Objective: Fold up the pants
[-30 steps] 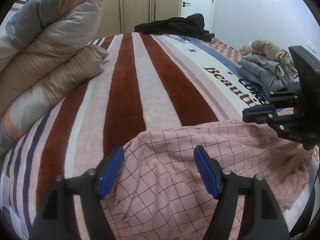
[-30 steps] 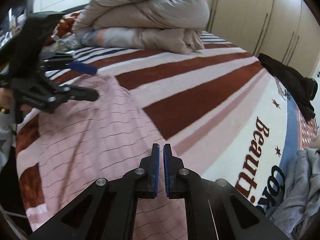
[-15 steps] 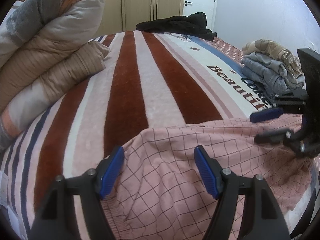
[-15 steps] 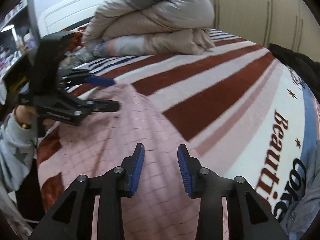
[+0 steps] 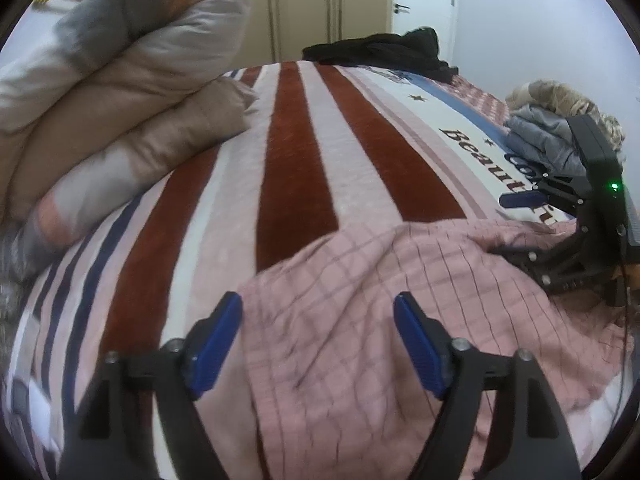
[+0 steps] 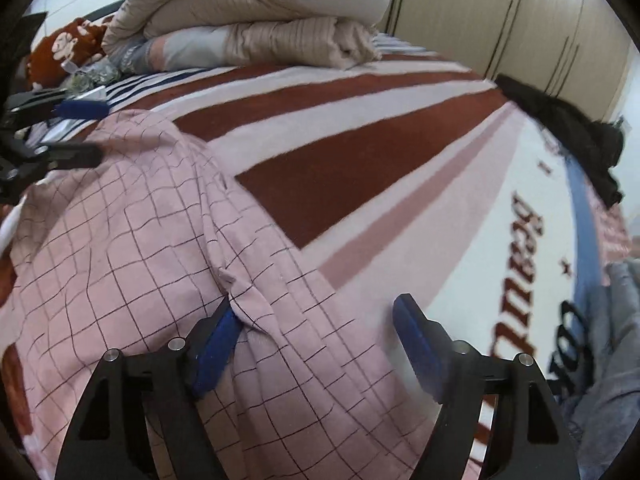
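Since a second ago, we are seeing our right gripper (image 6: pixel 318 344) going from jaws pressed together to jaws spread wide, and both tools are drifting slightly over the cloth. Nearest us, our left gripper (image 5: pixel 318 344) is hovering with its blue-padded jaws also wide apart, gripping nothing. We are looking down at the pink checked cotton pants (image 5: pixel 360 300), soft, thin and rumpled, lying spread along the near edge of the bed; one small fold is brushing the right gripper's left pad. We judge we are releasing the fabric to flatten it before folding. Beneath it, a plush striped blanket (image 5: pixel 296 152) in rust, pink and white is stretching away. Farther off are lying a puffy rolled quilt (image 5: pixel 112 92), folded grey clothes (image 5: pixel 548 140) and a black garment (image 5: pixel 384 52).
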Motion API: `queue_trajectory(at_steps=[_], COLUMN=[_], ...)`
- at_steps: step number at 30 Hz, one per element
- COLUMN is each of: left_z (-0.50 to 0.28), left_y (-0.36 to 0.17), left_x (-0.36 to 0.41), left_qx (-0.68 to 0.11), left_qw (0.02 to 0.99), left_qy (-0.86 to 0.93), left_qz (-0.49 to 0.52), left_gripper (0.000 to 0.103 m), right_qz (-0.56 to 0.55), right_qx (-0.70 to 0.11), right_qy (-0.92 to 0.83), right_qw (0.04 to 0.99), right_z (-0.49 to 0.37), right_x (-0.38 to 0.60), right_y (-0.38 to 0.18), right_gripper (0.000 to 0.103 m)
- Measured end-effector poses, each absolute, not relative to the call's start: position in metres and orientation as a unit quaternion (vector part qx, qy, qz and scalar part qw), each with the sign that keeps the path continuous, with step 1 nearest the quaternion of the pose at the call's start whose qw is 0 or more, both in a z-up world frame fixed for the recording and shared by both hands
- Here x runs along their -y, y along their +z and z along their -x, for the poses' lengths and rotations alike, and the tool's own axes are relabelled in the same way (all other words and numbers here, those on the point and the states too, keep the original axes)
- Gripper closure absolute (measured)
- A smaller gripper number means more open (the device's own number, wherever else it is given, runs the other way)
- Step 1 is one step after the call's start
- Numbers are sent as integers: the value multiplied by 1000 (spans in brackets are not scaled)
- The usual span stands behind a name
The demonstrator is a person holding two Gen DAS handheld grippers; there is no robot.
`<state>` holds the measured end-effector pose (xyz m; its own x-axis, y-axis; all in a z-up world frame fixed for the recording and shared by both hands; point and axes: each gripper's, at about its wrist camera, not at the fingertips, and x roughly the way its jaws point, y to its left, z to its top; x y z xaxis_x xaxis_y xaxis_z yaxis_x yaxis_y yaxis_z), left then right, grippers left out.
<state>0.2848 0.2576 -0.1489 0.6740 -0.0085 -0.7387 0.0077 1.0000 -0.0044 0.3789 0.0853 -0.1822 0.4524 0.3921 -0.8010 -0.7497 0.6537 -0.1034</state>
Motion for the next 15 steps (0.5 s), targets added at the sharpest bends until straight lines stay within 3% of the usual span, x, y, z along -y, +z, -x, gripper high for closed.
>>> queue_trajectory(at_steps=[9, 10, 11, 12, 15], left_z=[-241, -238, -236, -234, -230], left_y=[-148, -145, -141, -137, -120], left_x=[-264, -259, -253, -248, -221], left_qx=[-416, -416, -415, -412, -401], left_qw=[908, 908, 909, 910, 916], left_qy=[15, 16, 15, 13, -4], left_qz=[52, 48, 43, 38, 26], left_gripper=[26, 26, 26, 26, 26], right_qz=[216, 210, 204, 197, 173], right_qx=[-373, -371, -369, -372, -376], right_qy=[304, 294, 281, 273, 280], right_qw=[850, 855, 862, 865, 866], right_z=[-389, -390, -392, -394, -389], right_x=[-80, -79, -76, -71, -51], right_y=[-174, -171, -167, -164, -151], right_gripper=[33, 36, 47, 52, 54])
